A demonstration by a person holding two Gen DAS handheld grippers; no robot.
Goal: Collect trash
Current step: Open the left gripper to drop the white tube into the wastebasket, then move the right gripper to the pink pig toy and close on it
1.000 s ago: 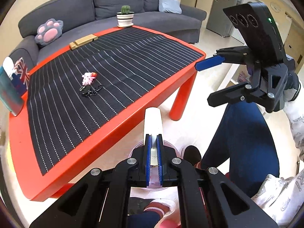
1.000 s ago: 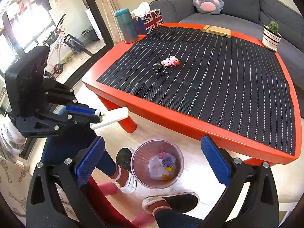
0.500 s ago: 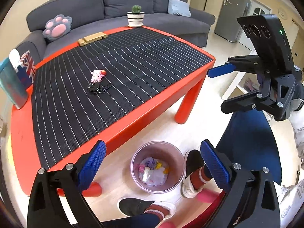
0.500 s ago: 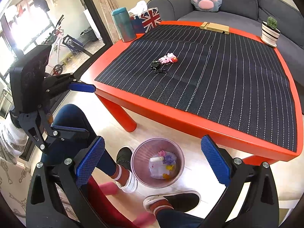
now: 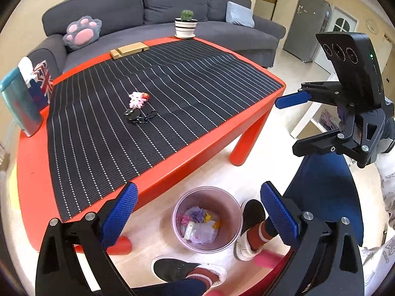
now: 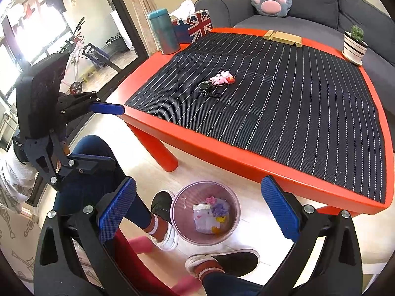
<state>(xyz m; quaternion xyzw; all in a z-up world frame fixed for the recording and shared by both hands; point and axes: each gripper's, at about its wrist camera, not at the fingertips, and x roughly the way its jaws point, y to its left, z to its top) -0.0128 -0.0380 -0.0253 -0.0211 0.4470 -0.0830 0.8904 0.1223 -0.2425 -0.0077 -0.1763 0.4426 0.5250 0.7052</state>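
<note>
Beside the red tabletop (image 5: 158,180), a floor bin (image 5: 207,218) holds trash (image 5: 197,224); both grippers' jaws gape wide, empty: left gripper (image 5: 197,217), right gripper (image 6: 197,212).

The bin (image 5: 207,218) stands on the floor before the bench (image 5: 197,159), with trash (image 5: 197,224) inside it. On the bench's mat (image 5: 160,103), a keychain (image 5: 137,107) lies mid-way; a potted plant (image 5: 185,24) and a block (image 5: 129,49) sit at the far edge, a sofa (image 5: 158,5) behind.

Bright, even daylight; blown-out window (image 6: 29,39); strong fisheye edge distortion.
</note>
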